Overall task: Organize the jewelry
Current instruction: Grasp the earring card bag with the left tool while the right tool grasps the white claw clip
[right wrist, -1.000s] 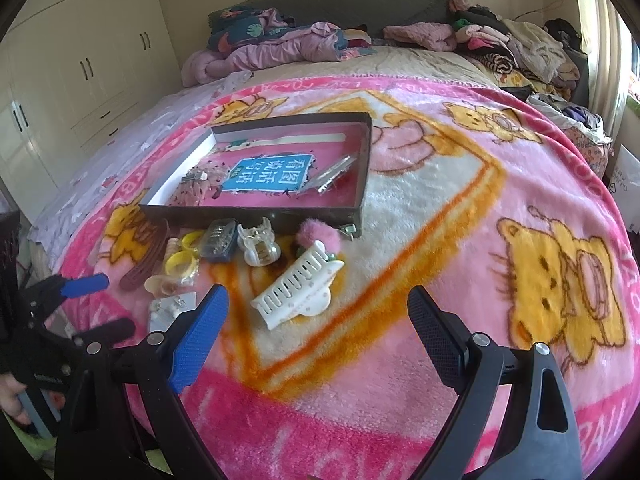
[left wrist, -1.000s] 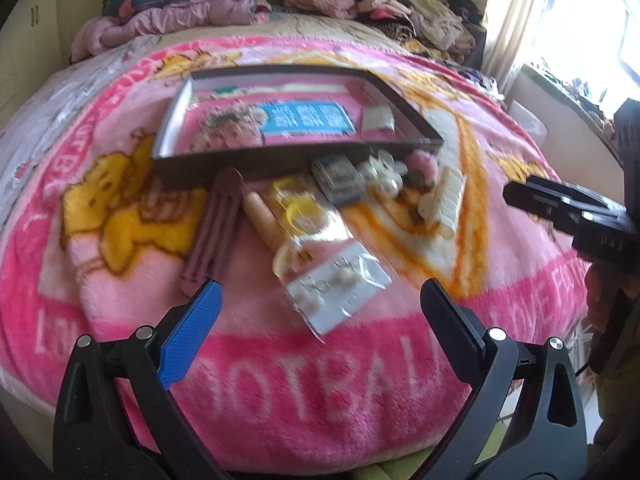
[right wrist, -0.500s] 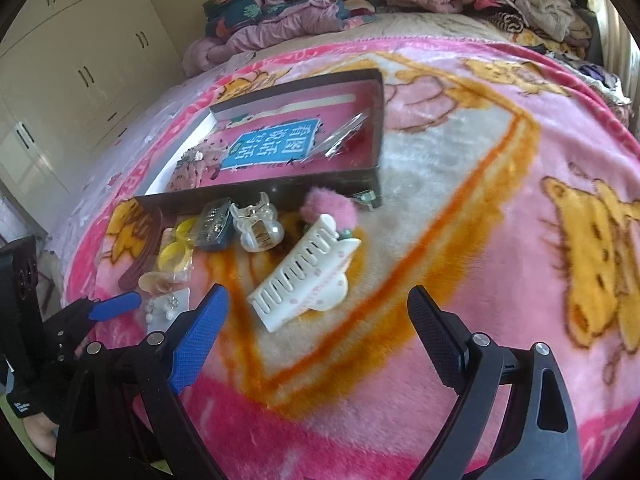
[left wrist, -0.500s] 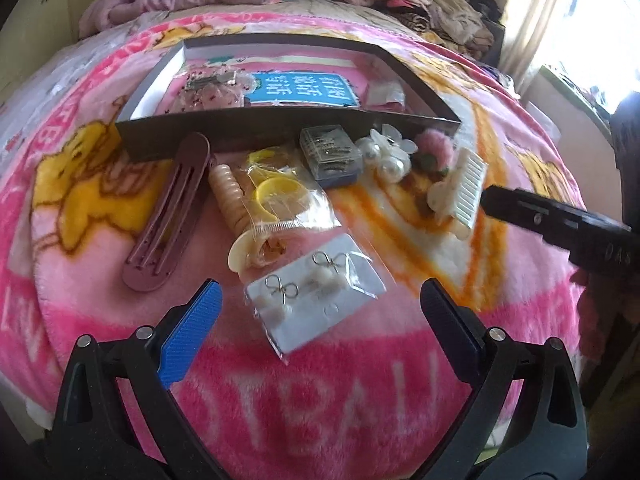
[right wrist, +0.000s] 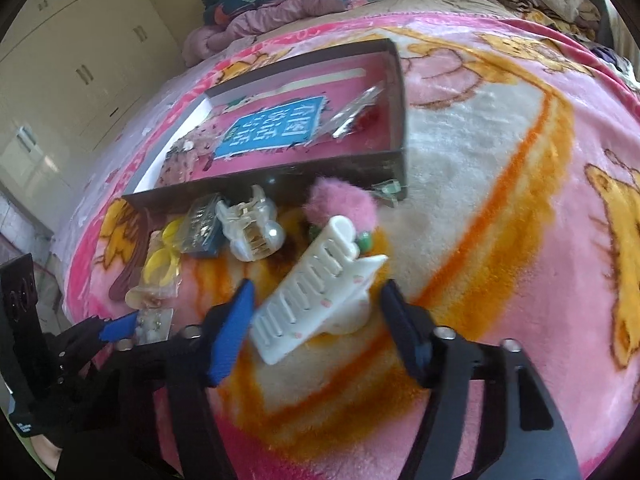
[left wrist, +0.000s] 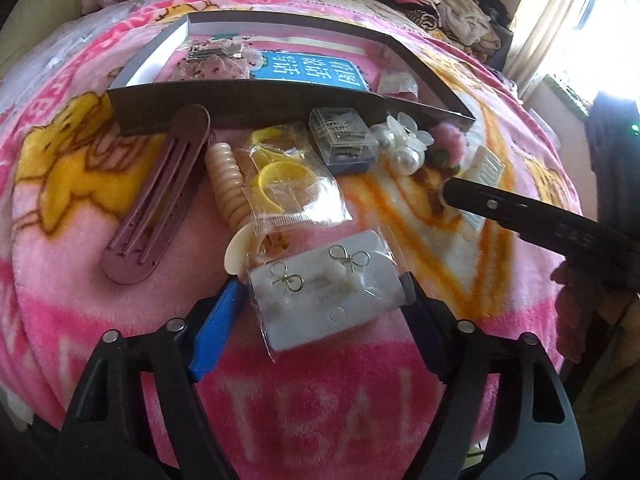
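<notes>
A dark shallow box (left wrist: pixel 256 98) lies on the pink blanket, with hair and jewelry items in front of it. My left gripper (left wrist: pixel 320 292) is open, its fingers on either side of a bagged white card of bow earrings (left wrist: pixel 324 294). My right gripper (right wrist: pixel 316 300) is open around a white claw hair clip (right wrist: pixel 316 300); it also shows in the left wrist view (left wrist: pixel 486 200). Nearby lie a maroon hair clip (left wrist: pixel 160 196), a beige spiral tie (left wrist: pixel 230 184), bagged yellow rings (left wrist: pixel 284 178), a clear case (left wrist: pixel 344 140), a pearl clip (right wrist: pixel 252 232) and a pink pompom (right wrist: pixel 340 204).
The box (right wrist: pixel 280 184) holds a blue-labelled pink card (right wrist: pixel 272 130) and a metal clip (right wrist: pixel 356 116). Piled clothes (right wrist: pixel 280 4) lie at the bed's far end. White wardrobes (right wrist: pixel 72 64) stand left. The blanket's front edge drops off just below my grippers.
Both grippers have moved forward and down. The left now brackets the earring card; the right now brackets the white claw clip. Both jaw gaps have narrowed.
</notes>
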A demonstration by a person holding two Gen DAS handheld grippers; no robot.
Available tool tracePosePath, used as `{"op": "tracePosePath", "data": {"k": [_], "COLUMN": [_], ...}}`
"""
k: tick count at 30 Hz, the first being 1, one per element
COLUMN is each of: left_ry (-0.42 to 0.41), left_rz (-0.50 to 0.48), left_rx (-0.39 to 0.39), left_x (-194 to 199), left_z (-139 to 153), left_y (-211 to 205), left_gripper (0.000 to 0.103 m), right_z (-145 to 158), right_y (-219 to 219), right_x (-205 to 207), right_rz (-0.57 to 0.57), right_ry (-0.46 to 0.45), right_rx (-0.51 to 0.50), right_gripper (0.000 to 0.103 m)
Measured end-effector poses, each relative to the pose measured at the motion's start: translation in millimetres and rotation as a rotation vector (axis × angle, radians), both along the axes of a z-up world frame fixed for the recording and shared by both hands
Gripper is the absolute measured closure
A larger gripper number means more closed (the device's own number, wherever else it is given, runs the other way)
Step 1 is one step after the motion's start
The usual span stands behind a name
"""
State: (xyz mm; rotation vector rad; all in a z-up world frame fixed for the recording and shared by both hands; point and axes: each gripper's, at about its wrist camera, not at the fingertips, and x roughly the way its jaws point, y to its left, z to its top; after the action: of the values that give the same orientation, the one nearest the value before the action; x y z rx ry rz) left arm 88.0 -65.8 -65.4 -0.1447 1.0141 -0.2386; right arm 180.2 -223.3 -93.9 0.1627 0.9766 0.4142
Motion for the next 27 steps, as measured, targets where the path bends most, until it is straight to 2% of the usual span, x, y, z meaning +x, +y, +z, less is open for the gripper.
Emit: {"op": "tracePosePath", "data": {"k": [4, 12, 27], "left_ry": [-0.003, -0.045, -0.114], "left_rz": [-0.021, -0.038, 0.011], "left_rx": [-0.013, -0.008, -0.026], "left_x": [-5, -18, -21], "left_z": [4, 17, 44], "left_y": [2, 5, 31], "left_gripper": [0.037, 0.037, 0.037], "right_z": [2, 12, 45], "right_y": [5, 6, 29], "right_x": [-5, -18, -36], "right_rz": [0.016, 0.03, 0.078], "right_ry": [-0.025, -0.058, -0.139], "right_rx": [-0.034, -0.038, -0.079], "right_gripper": [0.048, 0.053, 0.056]}}
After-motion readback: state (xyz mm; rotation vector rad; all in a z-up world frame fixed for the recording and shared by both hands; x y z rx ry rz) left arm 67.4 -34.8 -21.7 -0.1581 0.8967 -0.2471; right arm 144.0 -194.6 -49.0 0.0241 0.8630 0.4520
